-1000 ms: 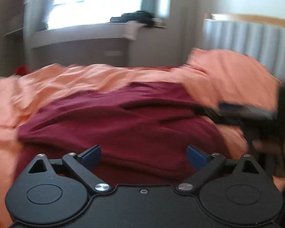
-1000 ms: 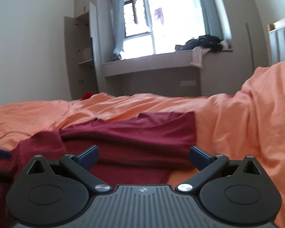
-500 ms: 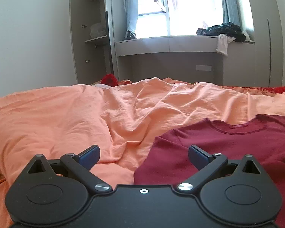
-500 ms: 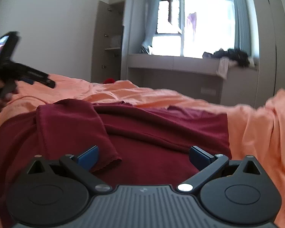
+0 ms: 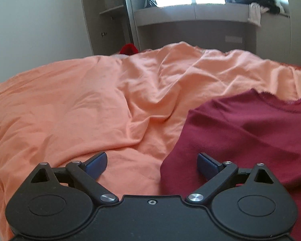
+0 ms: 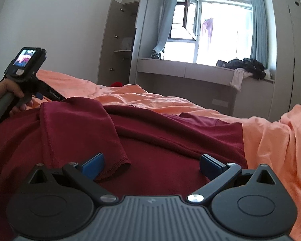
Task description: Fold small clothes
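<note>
My left gripper (image 5: 152, 163) sits low over the bed, jaws spread wide with nothing between them. Its left blue pad (image 5: 96, 163) is over the orange duvet (image 5: 80, 108); its right pad is over the edge of the shirt (image 5: 250, 132), a dark red garment lying on the duvet to the right in this view. I cannot tell whether either pad touches the fabric. The shirt's neckline shows at its far edge.

My right gripper (image 6: 152, 163) is also low, over the middle of the shirt (image 6: 170, 146), jaws spread wide and empty. A sleeve (image 6: 76, 130) is folded in across the body of the shirt, its hemmed cuff lying just beside my left pad. The rest of the shirt runs in long creases toward the right, where it ends against the duvet (image 6: 271, 136).

Farther left in the right wrist view, a hand (image 6: 8, 96) grips the handle of the left gripper (image 6: 39, 95), whose small lit screen faces me; it hangs at the shirt's left edge.

Beyond the bed, something red (image 6: 116, 84) peeks over the duvet. Behind it stand an open wardrobe (image 6: 120, 40) and a window ledge (image 6: 190, 68) with a heap of dark clothes (image 6: 244, 66) on its right end, under a bright window (image 6: 220, 32).
</note>
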`<state>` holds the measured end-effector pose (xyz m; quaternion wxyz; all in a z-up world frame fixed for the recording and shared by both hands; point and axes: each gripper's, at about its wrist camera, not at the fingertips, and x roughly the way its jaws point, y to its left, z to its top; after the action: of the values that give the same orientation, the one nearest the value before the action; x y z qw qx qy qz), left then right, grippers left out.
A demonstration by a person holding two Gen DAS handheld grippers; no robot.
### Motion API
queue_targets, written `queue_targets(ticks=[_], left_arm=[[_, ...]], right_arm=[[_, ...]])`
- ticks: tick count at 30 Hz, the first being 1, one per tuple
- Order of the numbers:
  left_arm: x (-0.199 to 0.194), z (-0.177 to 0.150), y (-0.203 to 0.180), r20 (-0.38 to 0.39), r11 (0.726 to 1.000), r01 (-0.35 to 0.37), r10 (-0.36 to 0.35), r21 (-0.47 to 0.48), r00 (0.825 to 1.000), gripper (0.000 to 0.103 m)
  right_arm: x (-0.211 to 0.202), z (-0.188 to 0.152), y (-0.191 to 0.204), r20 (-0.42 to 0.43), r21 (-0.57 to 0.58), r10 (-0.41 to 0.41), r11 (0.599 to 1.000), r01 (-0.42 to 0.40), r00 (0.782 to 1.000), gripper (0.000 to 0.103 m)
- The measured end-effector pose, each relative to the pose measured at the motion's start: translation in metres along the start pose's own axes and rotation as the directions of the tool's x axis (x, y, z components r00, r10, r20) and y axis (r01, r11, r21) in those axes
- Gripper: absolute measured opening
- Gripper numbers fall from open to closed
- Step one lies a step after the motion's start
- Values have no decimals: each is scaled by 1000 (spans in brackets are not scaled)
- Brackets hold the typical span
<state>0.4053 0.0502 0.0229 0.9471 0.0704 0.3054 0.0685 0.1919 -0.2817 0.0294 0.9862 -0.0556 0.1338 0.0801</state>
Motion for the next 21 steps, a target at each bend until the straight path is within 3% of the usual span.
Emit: queue_targets(ticks=[11,16,19,21], left_arm=[[-3,-6,1,29,1000,0,0,3,1000,102],[-30,-12,7,157,1000,18,-14,-26,988,102],[-56,-22,9,247,999,8,2,-38,969,102],[-75,-32,7,323,999,-23,36,-43,946,102]], right_arm=[[-2,-2,-5,-15,23,-1,1000,1,1000,103],[-11,-3,-7,1,24,-9,1000,9,1000,103],[-19,-5,-6,15,9,-24,1000,24,1000,103],[-26,-8,-4,24,-2,-33,999,33,999,103]])
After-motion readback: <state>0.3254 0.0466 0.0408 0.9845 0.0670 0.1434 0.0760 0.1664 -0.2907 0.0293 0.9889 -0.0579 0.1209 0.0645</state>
